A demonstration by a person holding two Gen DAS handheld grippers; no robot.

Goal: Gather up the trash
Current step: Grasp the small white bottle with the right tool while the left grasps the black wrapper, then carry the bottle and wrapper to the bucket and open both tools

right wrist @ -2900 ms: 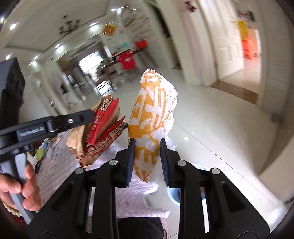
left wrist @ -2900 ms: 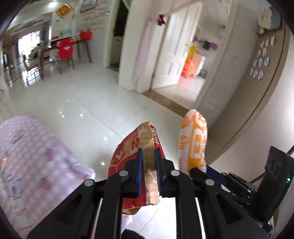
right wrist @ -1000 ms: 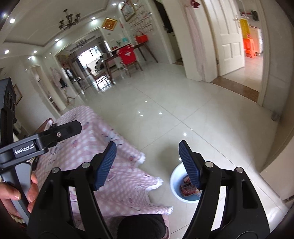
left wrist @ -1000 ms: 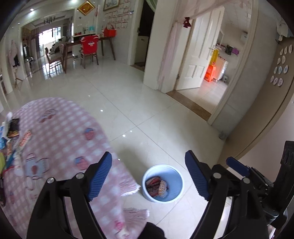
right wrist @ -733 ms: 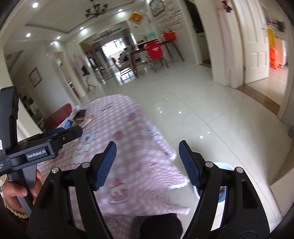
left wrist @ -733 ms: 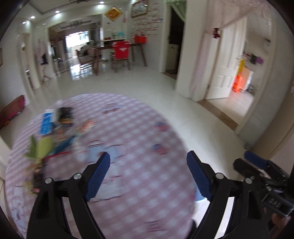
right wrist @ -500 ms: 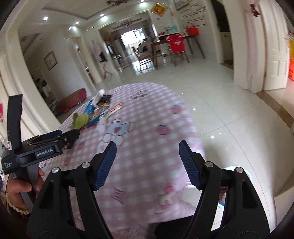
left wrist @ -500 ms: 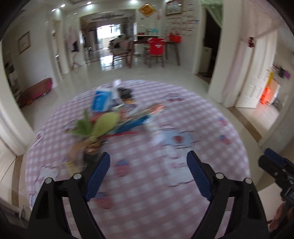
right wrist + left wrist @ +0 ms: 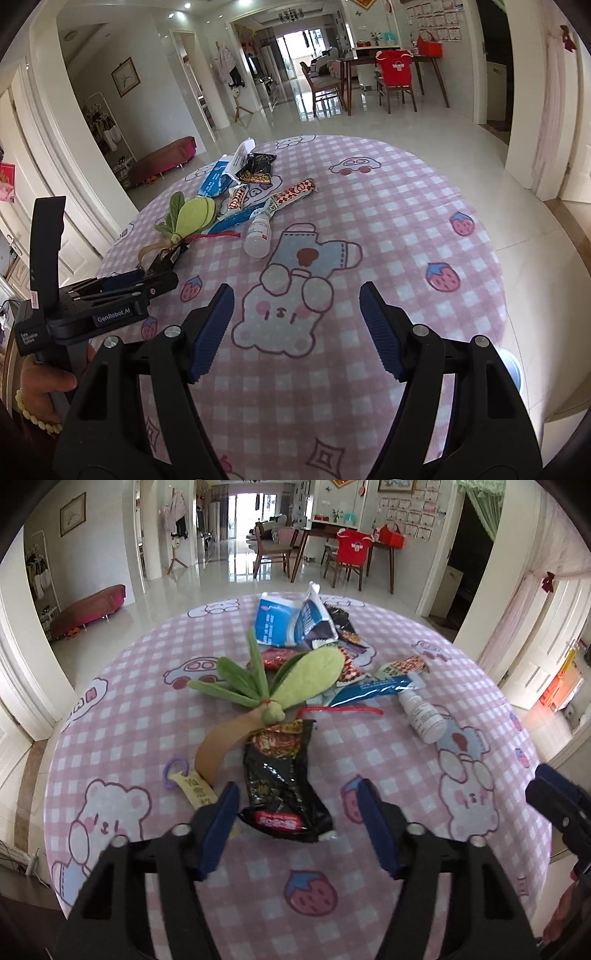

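Observation:
A pile of trash lies on the round table with the pink checked cloth [image 9: 369, 904]. A black snack wrapper [image 9: 282, 782] lies just ahead of my open, empty left gripper [image 9: 297, 812], between its fingers' line. Behind it are a blue wrapper strip [image 9: 373, 690], a white bottle [image 9: 421, 716], blue-white bags [image 9: 291, 622] and small printed packets [image 9: 404, 664]. My right gripper [image 9: 297, 321] is open and empty over the bare cloth; the bottle [image 9: 258, 234] and a long striped packet [image 9: 293, 194] lie ahead of it. The left gripper [image 9: 122, 284] shows at its left.
A green plush radish toy [image 9: 273, 686] with a tan ribbon and tag lies among the trash. The blue bin's rim [image 9: 513, 365] peeks past the table edge at the right. Tiled floor surrounds the table; chairs and a desk stand far back.
Both grippers let go of their wrappers over the blue bin, opened, then swung back from the bin to the table. The left gripper is now close to the black wrapper.

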